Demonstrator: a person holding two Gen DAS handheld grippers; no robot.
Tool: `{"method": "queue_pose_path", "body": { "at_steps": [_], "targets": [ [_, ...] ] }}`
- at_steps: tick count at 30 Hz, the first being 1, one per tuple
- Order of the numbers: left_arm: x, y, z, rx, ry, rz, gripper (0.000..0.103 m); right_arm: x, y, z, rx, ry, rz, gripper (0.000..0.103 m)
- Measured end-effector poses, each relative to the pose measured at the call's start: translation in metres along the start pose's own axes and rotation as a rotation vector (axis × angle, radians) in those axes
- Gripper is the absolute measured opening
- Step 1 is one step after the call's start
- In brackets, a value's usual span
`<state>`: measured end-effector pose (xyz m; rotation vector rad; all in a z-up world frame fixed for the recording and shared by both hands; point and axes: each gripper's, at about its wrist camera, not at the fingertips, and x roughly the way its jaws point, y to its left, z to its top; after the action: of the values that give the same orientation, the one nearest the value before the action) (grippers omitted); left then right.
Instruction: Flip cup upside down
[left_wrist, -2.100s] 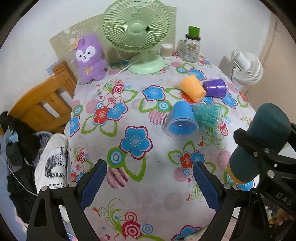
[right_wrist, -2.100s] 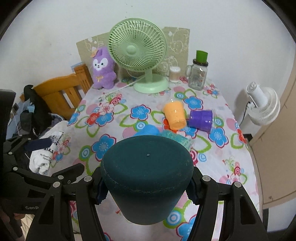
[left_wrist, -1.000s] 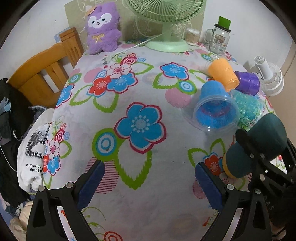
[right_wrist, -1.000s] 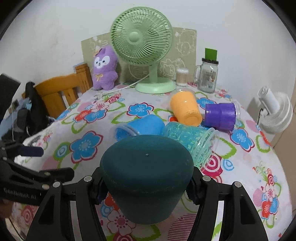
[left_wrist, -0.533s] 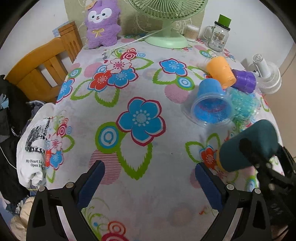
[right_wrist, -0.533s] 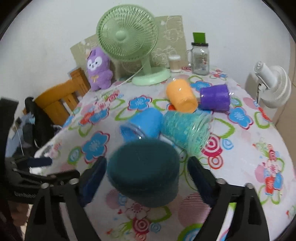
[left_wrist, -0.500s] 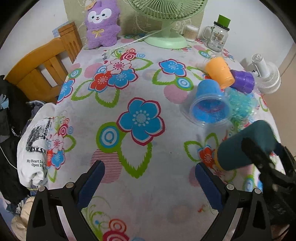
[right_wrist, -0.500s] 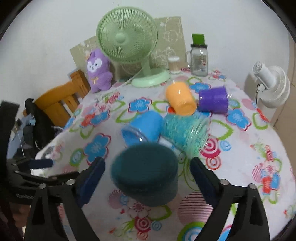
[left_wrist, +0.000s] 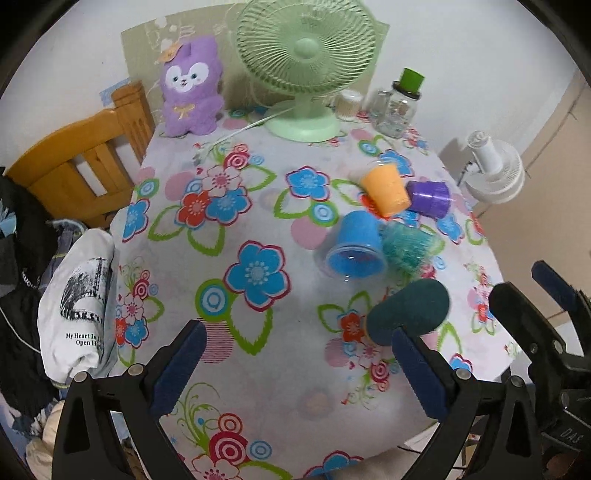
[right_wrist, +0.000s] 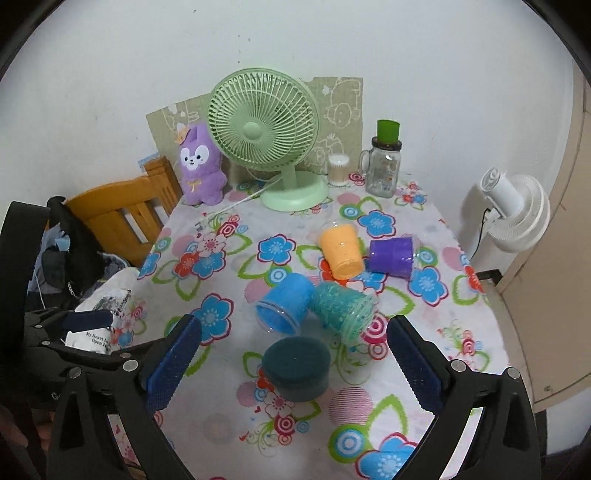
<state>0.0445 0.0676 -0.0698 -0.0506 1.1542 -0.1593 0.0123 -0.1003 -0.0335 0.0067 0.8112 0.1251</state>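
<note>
The dark teal cup (right_wrist: 296, 369) sits base-up on the flowered tablecloth (right_wrist: 221, 417), its flat bottom facing the right wrist camera and its rim, as far as can be seen, down against the cloth. So for this cup the flip looks done. The right gripper (right_wrist: 291, 363) is spread wide, its blue pads (right_wrist: 173, 360) well clear of the cup on both sides and holding nothing. The left gripper (left_wrist: 295, 373) is likewise spread and empty; in its view the teal cup (left_wrist: 408, 311) shows just beyond the right pad, slightly blurred, so whether it is fully settled cannot be told. Four more cups lie on their sides farther back in a loose cluster: a blue cup (right_wrist: 282, 303) with its mouth toward the camera, a textured green cup (right_wrist: 341, 306) touching it, an orange cup (right_wrist: 340, 251) and a purple cup (right_wrist: 391, 256) beside that. If the task covers them too, those four are left, and the blue one, nearest the teal cup, seems the likeliest next pick. A green fan (right_wrist: 264, 133) and a plush toy (right_wrist: 199, 164) stand at the back, well apart from the cups.
</note>
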Motion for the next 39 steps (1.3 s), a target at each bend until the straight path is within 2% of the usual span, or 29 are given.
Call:
{"method": "queue_pose_path", "body": {
  "at_steps": [8, 12, 15, 18, 21, 28, 39],
  "targets": [
    [-0.018, -0.016, -0.001, -0.016, -0.039, 0.035, 0.102, -0.010, -0.017, 0.007, 0.012, 0.049, 0.038, 0.101],
    [-0.032, -0.024, 0.000, -0.051, -0.056, 0.052, 0.102, -0.018, -0.025, 0.016, 0.007, 0.096, 0.020, 0.101],
    [-0.045, -0.029, 0.000, -0.060, -0.089, 0.077, 0.102, -0.024, -0.033, 0.021, 0.030, 0.118, 0.052, 0.101],
    [-0.058, -0.034, 0.000, -0.074, -0.122, 0.096, 0.102, -0.032, -0.037, 0.024, 0.021, 0.118, 0.055, 0.101],
    [-0.069, -0.040, -0.001, -0.084, -0.151, 0.097, 0.102, -0.039, -0.038, 0.027, -0.003, 0.122, 0.016, 0.101],
    [-0.086, -0.050, -0.002, -0.096, -0.193, 0.105, 0.102, -0.055, -0.043, 0.030, -0.014, 0.075, -0.007, 0.101],
    [-0.086, -0.059, -0.001, -0.066, -0.186, 0.102, 0.103, -0.059, -0.050, 0.027, 0.000, 0.078, -0.035, 0.101]
  ]
}}
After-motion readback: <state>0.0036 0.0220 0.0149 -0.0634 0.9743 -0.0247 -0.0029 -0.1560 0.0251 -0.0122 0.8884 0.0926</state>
